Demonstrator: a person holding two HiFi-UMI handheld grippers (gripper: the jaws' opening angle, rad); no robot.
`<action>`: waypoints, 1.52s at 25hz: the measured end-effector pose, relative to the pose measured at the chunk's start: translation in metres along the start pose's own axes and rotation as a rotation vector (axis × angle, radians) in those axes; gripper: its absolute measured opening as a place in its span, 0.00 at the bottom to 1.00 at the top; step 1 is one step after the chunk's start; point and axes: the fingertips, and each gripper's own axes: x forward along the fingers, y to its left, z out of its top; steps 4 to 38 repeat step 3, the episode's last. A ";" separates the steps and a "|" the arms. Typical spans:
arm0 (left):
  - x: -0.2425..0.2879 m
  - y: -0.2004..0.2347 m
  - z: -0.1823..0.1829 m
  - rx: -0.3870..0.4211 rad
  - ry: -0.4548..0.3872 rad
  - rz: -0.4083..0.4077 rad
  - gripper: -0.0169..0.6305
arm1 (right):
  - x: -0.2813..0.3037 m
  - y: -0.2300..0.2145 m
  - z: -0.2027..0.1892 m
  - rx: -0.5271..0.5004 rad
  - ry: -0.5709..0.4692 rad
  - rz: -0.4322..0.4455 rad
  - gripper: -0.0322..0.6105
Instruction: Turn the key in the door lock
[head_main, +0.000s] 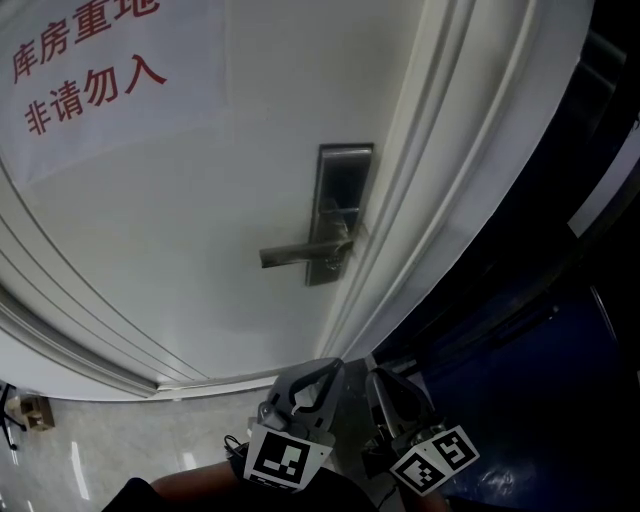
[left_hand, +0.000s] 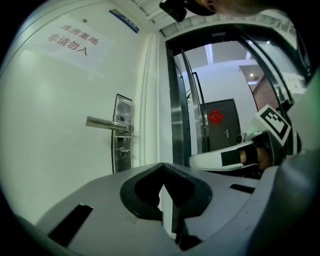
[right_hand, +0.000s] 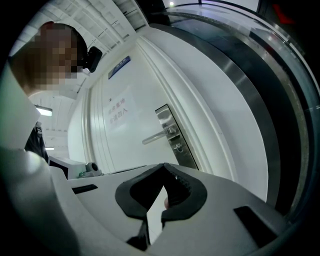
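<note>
A white door (head_main: 200, 250) carries a steel lock plate (head_main: 342, 200) with a lever handle (head_main: 298, 253) pointing left. Below the handle a key (left_hand: 121, 150) sits in the keyhole; the key (right_hand: 178, 146) also shows small in the right gripper view. Both grippers hang low, well short of the door. My left gripper (head_main: 322, 368) is shut with nothing between its jaws, its tips (left_hand: 162, 167) meeting. To its right, my right gripper (head_main: 382, 382) is shut and empty too, with its tips (right_hand: 163, 167) touching. Neither one touches the handle or the key.
A paper sign (head_main: 90, 70) with red characters is stuck on the door's upper left. The white moulded door frame (head_main: 440, 200) runs beside the lock, with a dark glass panel (head_main: 560, 300) to its right. Pale floor tiles (head_main: 100, 450) lie below.
</note>
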 end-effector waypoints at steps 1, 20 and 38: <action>0.000 0.001 0.000 0.003 -0.002 0.001 0.03 | 0.001 0.001 0.000 0.000 0.000 0.001 0.07; 0.000 0.003 0.000 0.007 -0.006 0.002 0.03 | 0.004 0.002 -0.001 0.000 -0.001 0.003 0.07; 0.000 0.003 0.000 0.007 -0.006 0.002 0.03 | 0.004 0.002 -0.001 0.000 -0.001 0.003 0.07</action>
